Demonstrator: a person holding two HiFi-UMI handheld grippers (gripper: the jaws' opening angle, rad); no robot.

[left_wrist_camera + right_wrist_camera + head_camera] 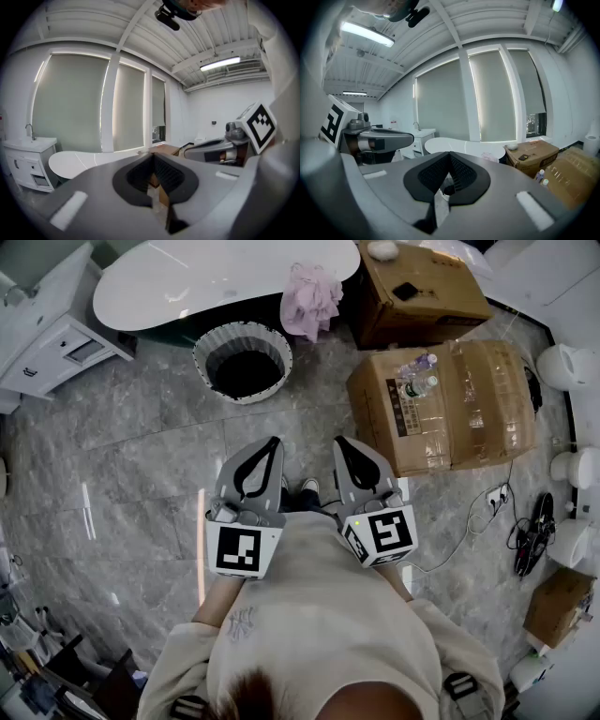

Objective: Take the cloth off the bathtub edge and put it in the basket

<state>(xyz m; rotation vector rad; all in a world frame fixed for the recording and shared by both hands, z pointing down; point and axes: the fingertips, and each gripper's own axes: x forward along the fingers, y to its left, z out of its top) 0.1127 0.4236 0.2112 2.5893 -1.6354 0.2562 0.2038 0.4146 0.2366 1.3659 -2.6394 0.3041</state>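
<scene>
Cloth (312,298) is hanging over the bathtub (187,277) edge, well ahead of the left hand-held gripper (271,442) and right hand-held gripper (343,442), both pressing together empty.

The tub (187,277) is smooth, glossy white. The cloth (311,298) is soft, crumpled pink fabric. The basket (204,351) has a ribbed white wall. The floor (122,456) is polished grey stone tile. 2 boxes (422,292) are matt brown cardboard.
</scene>
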